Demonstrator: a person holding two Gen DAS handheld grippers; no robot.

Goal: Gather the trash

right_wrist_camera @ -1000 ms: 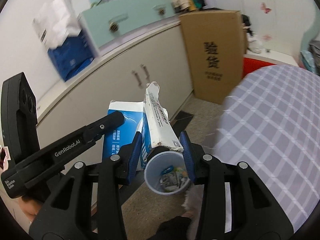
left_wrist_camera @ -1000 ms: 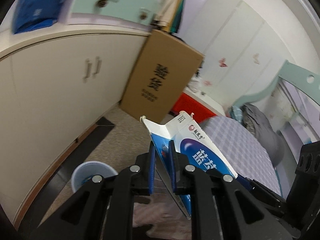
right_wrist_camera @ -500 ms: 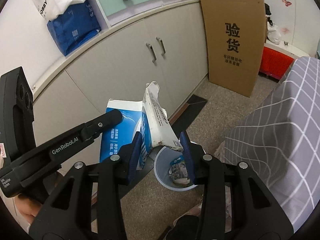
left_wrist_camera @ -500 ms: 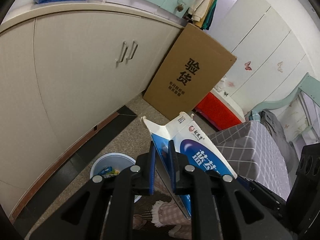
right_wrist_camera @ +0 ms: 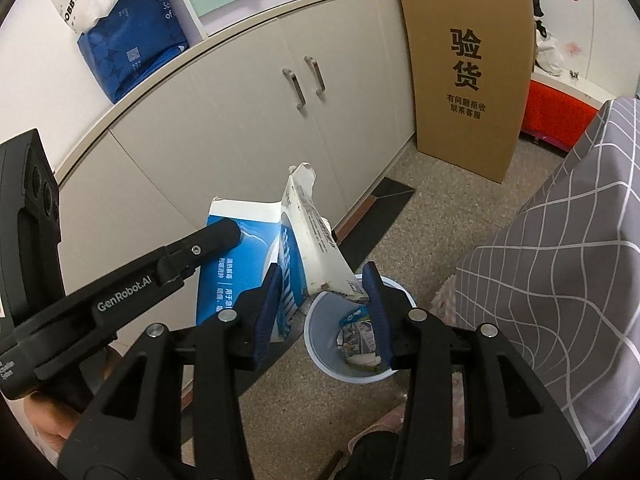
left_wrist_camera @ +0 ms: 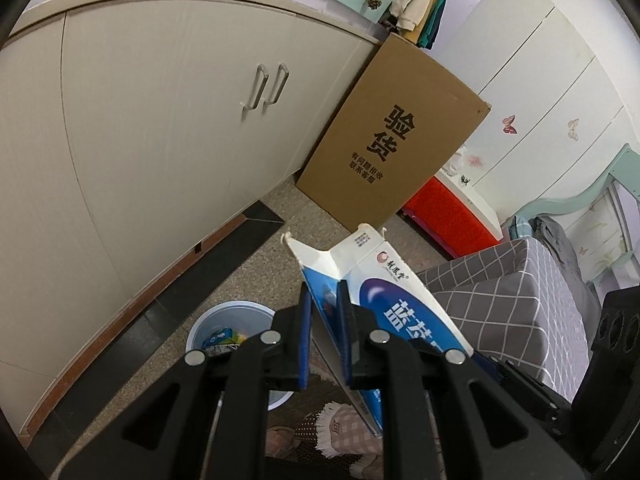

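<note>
The cream cabinet [left_wrist_camera: 152, 128] with its paired door handles fills the left and back of both views, with a flattened brown cardboard box [left_wrist_camera: 394, 160] leaning against its far end. A bed with a grey checked cover [right_wrist_camera: 560, 272] rises to the right over a speckled floor [right_wrist_camera: 424, 216].

Both claws are pitched steeply down toward that floor, side by side, sharing one torn blue-and-white carton [left_wrist_camera: 384, 300]. The left claw [left_wrist_camera: 324, 340] comes in low from the bottom of its view, its blue pads pinched nearly together on a thin flap of the carton, which stands up and forward from between them. In the right wrist view the same claw reaches in from the left as a long black arm, its tip lying against the carton's blue face [right_wrist_camera: 240, 264], with a hand partly visible at its grip at the lower left edge.

The right claw [right_wrist_camera: 322, 300] holds wider, its pads pressing on the carton's folded white side panel, which juts up and away.

Below the carton, a small pale-blue waste bin [right_wrist_camera: 320, 352] stands on the floor, with crumpled wrappers [right_wrist_camera: 356, 336] inside. The carton hangs in the air above and just left of the bin's mouth.
</note>
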